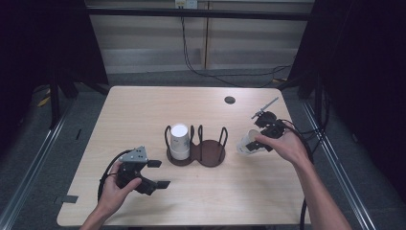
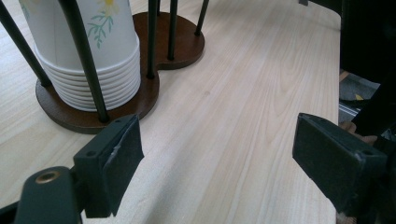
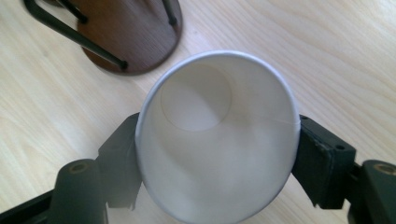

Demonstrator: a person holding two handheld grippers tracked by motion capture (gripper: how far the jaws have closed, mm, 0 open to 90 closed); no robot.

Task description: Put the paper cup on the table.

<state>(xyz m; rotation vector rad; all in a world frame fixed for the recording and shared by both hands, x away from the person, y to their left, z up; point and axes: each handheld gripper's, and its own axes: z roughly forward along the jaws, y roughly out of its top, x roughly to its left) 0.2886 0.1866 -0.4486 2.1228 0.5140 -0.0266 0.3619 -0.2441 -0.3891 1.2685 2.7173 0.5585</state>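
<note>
A white paper cup (image 1: 246, 143) lies on its side in my right gripper (image 1: 252, 143), just right of the cup holder. In the right gripper view the cup (image 3: 205, 140) has its open mouth toward the camera, and both pads of the right gripper (image 3: 217, 154) touch its sides. The holder is a brown double-round base (image 1: 210, 154) with black wire posts. Its left ring holds a stack of flower-printed cups (image 1: 179, 141), and its right ring holds nothing. My left gripper (image 1: 160, 173) rests at the table's front left, open with nothing between its jaws, and points at the stack (image 2: 93, 56).
The light wooden table (image 1: 143, 110) has a small black round grommet (image 1: 230, 100) near its far right edge. Cables trail from both grippers, and more run across the floor behind the table. In the left gripper view the table's right edge (image 2: 338, 70) drops off into darkness.
</note>
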